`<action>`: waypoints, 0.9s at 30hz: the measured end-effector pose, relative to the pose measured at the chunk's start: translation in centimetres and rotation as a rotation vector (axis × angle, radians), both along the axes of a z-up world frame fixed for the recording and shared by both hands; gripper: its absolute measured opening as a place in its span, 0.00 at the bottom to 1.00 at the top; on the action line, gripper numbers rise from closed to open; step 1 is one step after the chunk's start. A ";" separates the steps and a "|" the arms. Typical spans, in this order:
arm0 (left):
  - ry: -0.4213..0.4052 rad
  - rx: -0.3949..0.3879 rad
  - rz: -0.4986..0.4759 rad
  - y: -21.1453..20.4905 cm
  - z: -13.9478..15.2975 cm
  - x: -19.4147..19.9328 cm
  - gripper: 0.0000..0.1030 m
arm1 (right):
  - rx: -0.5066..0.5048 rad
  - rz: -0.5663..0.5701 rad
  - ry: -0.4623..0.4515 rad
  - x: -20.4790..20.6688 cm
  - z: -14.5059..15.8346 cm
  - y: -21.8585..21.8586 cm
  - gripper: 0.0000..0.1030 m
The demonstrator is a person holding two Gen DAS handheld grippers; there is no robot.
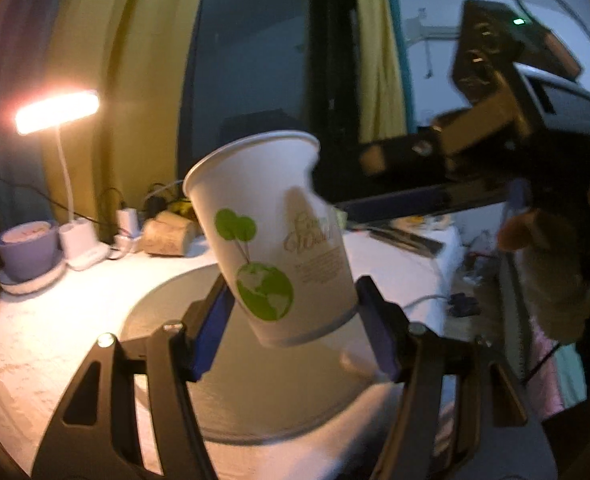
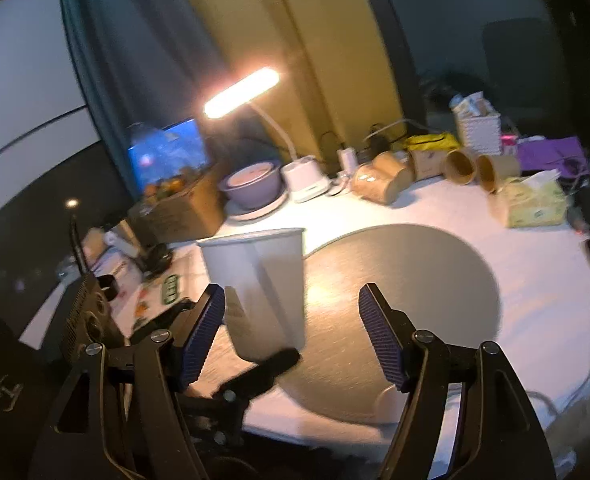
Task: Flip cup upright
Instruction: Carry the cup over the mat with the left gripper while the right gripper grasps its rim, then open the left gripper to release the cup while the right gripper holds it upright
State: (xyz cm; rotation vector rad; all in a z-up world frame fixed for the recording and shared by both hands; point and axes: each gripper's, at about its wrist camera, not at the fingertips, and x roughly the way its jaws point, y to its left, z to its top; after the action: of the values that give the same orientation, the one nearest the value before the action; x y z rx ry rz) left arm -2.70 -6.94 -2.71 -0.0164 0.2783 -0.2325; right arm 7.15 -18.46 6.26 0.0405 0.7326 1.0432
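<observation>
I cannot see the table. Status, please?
Left gripper shut on cup, mouth up, tilted, above grey mat. Right gripper open, empty. Nothing blocking.

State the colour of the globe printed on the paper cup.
Green, on the white paper cup held by the left gripper; clearest in the left wrist view.

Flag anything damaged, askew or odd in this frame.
The white paper cup with green globe print has a dented rim on its right side. It tilts, mouth up, in the left claw above the grey round mat.
</observation>
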 end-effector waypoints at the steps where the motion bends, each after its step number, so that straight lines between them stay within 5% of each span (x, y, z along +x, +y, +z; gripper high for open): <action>1: -0.016 -0.001 -0.014 -0.2 0.0 -0.4 0.62 | 0.004 0.017 0.009 -0.1 0.0 0.2 0.71; 5: -0.079 0.018 -0.044 -0.8 0.2 -1.6 0.62 | -0.019 0.058 0.024 -0.5 0.1 0.7 0.78; 18: -0.076 0.082 -0.105 -1.8 -0.9 -1.5 0.62 | -0.074 0.075 0.049 0.4 -0.3 1.6 0.78; 21: -0.060 0.075 -0.106 -1.3 -1.2 -1.2 0.62 | -0.090 0.090 0.050 0.5 -0.4 1.9 0.68; 27: -0.039 0.055 -0.083 -0.6 -1.8 -1.2 0.63 | -0.127 0.114 0.044 0.7 -0.8 3.3 0.65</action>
State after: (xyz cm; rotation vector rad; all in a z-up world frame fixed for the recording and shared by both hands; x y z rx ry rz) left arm -3.85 -7.51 -4.47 0.0542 0.2469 -0.3077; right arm 7.89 -15.13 5.46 -0.0885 0.8472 1.1047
